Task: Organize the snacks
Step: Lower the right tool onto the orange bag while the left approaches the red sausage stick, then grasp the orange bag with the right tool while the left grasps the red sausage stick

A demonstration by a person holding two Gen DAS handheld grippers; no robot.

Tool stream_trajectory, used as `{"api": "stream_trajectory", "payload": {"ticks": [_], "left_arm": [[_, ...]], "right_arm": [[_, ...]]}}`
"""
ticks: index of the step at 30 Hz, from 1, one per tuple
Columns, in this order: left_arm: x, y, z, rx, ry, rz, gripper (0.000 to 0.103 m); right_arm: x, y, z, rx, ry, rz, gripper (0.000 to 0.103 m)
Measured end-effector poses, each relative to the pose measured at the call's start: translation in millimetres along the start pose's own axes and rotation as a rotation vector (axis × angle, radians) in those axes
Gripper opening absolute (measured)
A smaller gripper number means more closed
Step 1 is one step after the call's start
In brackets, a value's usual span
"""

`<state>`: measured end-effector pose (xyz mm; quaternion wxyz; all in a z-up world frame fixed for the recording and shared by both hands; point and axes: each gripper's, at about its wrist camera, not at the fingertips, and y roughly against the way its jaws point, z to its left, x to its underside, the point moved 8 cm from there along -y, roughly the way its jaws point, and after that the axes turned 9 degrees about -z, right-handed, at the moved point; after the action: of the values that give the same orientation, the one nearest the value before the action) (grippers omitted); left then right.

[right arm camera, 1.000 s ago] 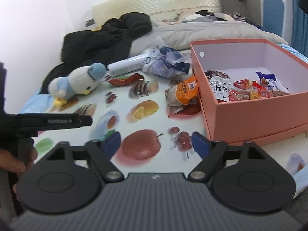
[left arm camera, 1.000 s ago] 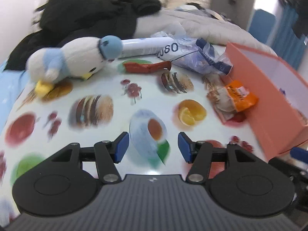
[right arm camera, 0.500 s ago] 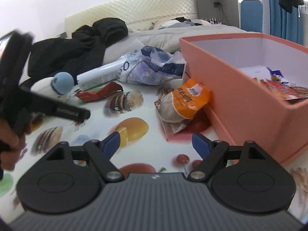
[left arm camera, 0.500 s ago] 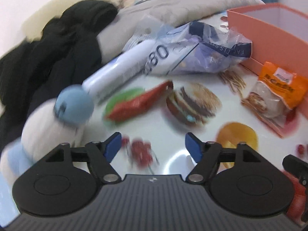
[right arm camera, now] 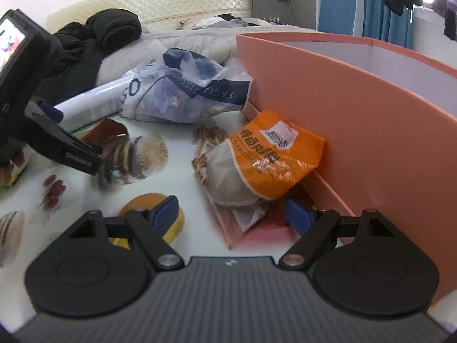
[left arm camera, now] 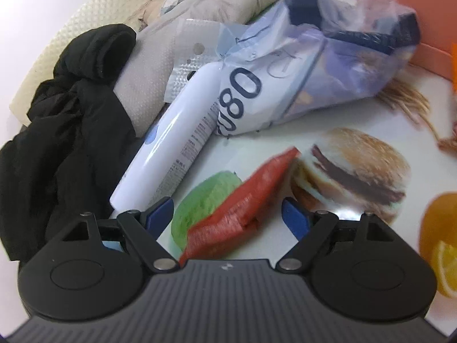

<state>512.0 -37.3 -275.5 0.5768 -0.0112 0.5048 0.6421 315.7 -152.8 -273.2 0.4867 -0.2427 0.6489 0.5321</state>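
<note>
On a food-print surface (left arm camera: 257,145), the left claw (left arm camera: 227,214) hangs wide open and empty over a red snack packet (left arm camera: 242,203) lying between its fingers, with a white tube (left arm camera: 171,143) to the far left. Further right, the right claw (right arm camera: 231,210) is spread wide, holding nothing, around the near end of an orange snack bag (right arm camera: 274,154) resting against the wall of the orange box (right arm camera: 357,108).

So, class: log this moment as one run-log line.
left gripper: open, astride red snack packet | right gripper: open, before orange snack bag | salmon box: beside bag
</note>
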Motion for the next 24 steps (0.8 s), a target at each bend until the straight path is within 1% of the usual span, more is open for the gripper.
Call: {"api": "stream_trajectory", "payload": {"ticks": [4,7,8,10,12,14,15,17,20,21,22,24], "left_arm": [[-4,-16,10,0.025,0.051,0.007,0.086],[-4,-25,16,0.072,0.124,0.016,0.086],[-4,-27,18,0.086,0.153,0.023,0.084],[-2,-29,19,0.122,0.214,0.035,0.078],[-1,-30,20,0.164,0.267,0.041,0.062],[0,-26,17,0.193,0.315,0.050,0.049],[0,-25,15,0.189,0.312,0.056,0.046],[-2,-21,9,0.181,0.287,0.059,0.042],[-2,-18,5,0.168,0.291,0.072,0.039],[-1,-15,4,0.164,0.289,0.078,0.036],[-1,-12,3,0.164,0.285,0.081,0.030],[0,-5,1,0.154,0.276,0.085,0.026]], "right_arm": [[0,-10,0,0.014,-0.007,0.014,0.082],[0,-17,1,0.027,-0.006,0.024,0.082],[-1,-18,2,0.029,-0.007,0.025,0.082],[-1,-19,2,0.033,-0.009,0.024,0.080],[-1,-21,1,0.042,-0.011,0.025,0.077],[-3,-25,1,0.040,-0.008,0.028,0.074],[-3,-26,1,0.040,-0.001,0.035,0.071],[-4,-26,-1,0.039,0.001,0.036,0.070],[-4,-25,0,0.022,0.010,0.033,0.066],[-5,-25,0,0.015,0.012,0.031,0.064],[-5,-24,0,0.009,0.011,0.031,0.064],[-6,-22,0,-0.005,0.011,0.034,0.061]]}}
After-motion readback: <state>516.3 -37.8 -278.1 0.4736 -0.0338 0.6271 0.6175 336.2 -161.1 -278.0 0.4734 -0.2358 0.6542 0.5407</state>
